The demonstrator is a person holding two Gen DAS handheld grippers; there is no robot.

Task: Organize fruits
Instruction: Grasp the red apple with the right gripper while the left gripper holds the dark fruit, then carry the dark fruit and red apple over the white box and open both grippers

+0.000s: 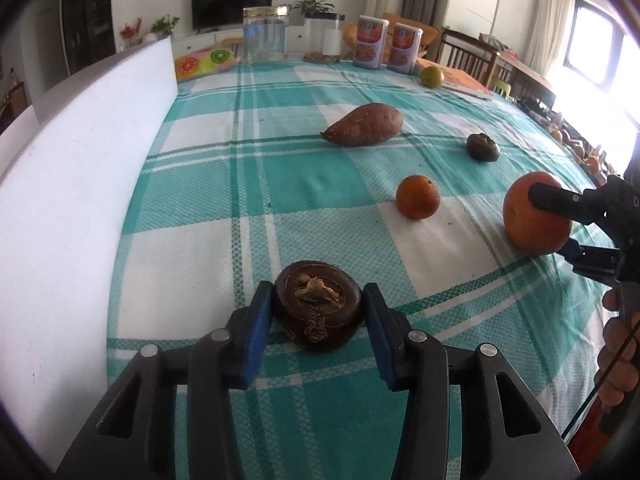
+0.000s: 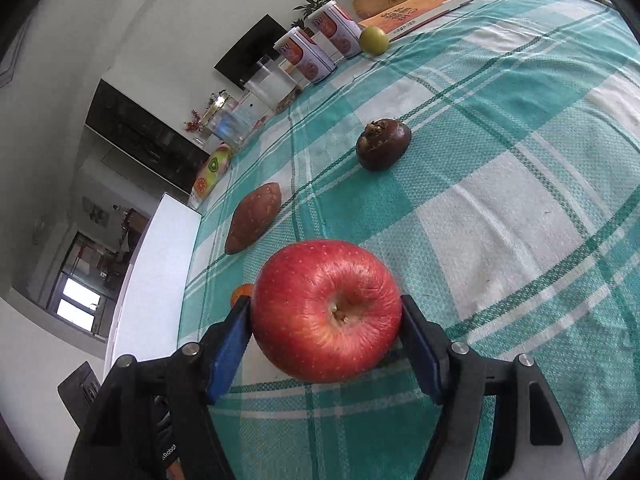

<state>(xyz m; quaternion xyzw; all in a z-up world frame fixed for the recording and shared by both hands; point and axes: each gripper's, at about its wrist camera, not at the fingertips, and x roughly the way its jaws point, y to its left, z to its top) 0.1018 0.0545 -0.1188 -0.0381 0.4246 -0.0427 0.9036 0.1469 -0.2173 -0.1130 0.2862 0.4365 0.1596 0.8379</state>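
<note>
On a checked bench (image 1: 192, 200), the left gripper (image 1: 318, 312) clamps a dark brown water chestnut (image 1: 318, 306) resting on the cloth. Its rounded sides could slip from the pads. To the right, the right gripper (image 2: 326, 320) holds a red apple (image 2: 326, 310) narrowly at its widest part; it might roll free.

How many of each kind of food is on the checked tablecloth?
Red apple: 1
Orange mandarin: 1
Green fruit: 1
Sweet potato: 1
Dark brown water chestnuts: 2
Total: 6
</note>
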